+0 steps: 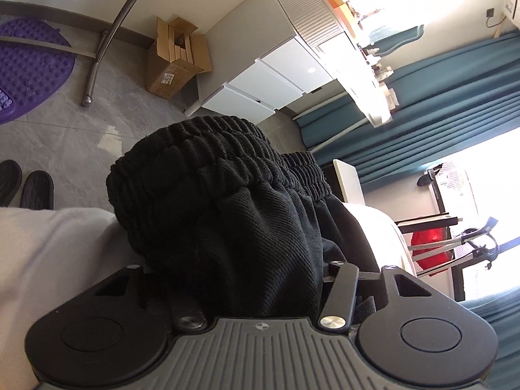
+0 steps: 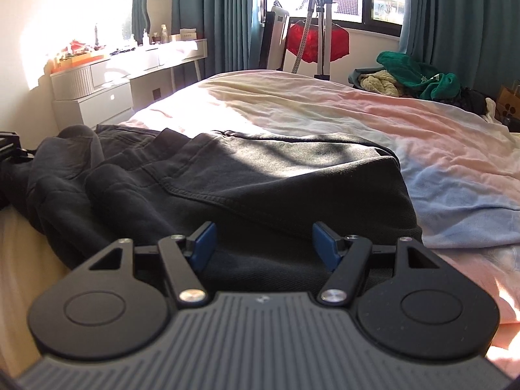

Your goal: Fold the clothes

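Note:
Black trousers [image 2: 260, 178] lie crumpled across the near part of the bed [image 2: 390, 130], one leg spread flat towards the right. In the left wrist view their elastic waistband [image 1: 201, 149] bunches up at the bed's edge above the floor. My left gripper [image 1: 256, 286] is shut on this waist end; the cloth fills the gap and hides both pads. My right gripper [image 2: 264, 243] is open just above the flat trouser leg. Its blue pads [image 2: 203, 240] stand well apart, with cloth below them and nothing pinched.
A pile of green and yellow clothes [image 2: 416, 78] sits at the bed's far right. A white dresser [image 1: 269, 78], a cardboard box [image 1: 175, 61], a purple mat [image 1: 29, 65] and slippers [image 1: 26, 188] are on the floor side. A steamer stand [image 2: 321, 16] is by the window.

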`<state>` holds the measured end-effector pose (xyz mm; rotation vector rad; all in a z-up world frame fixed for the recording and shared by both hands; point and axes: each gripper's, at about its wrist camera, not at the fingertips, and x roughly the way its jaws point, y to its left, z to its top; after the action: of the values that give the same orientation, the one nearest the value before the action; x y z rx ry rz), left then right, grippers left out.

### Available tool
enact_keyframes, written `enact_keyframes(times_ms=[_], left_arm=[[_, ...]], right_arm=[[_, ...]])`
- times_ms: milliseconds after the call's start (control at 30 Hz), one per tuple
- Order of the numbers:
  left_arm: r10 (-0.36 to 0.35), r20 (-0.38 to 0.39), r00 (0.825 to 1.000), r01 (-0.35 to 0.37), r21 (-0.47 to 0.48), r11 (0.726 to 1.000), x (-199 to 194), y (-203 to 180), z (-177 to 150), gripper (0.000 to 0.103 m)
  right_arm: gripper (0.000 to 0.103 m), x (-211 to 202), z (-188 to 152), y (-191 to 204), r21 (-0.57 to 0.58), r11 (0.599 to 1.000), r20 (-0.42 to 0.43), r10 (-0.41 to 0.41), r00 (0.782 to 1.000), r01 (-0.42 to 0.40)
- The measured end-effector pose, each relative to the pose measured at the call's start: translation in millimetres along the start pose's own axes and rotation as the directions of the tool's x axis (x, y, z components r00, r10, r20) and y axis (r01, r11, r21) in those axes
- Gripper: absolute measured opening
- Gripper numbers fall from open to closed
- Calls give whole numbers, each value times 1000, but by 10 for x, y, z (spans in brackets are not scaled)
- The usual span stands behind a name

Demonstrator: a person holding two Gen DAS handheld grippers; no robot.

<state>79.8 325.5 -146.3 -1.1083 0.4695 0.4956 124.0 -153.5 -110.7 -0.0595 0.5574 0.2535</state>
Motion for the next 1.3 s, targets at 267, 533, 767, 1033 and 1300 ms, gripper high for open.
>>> enact_keyframes(times_ms=[267, 533, 767, 1033, 1300], left_arm=[[-9, 168, 986, -27, 207, 978, -334, -544, -214, 23], [-96, 392, 915, -153, 557, 817, -821, -1402, -798, 20], [-267, 440, 857, -185, 747, 638, -1278, -2408, -1700, 18], [-436, 392, 810, -130, 845, 519, -1412, -3222, -3376, 18], [-509, 183, 841, -126, 982, 144, -856, -3050, -5176, 18]], right_arm=[[69, 200, -110, 149, -81, 997, -96, -16, 995, 8], [67, 67, -8, -19, 19, 999, -113, 45, 993, -43], [68, -176, 104, -641, 301, 951, -61, 96, 993, -74], [68, -352, 79, -1421, 540, 841, -11, 38, 999, -26], [70, -486, -137, -2157, 753, 658, 50, -61, 997, 3]])
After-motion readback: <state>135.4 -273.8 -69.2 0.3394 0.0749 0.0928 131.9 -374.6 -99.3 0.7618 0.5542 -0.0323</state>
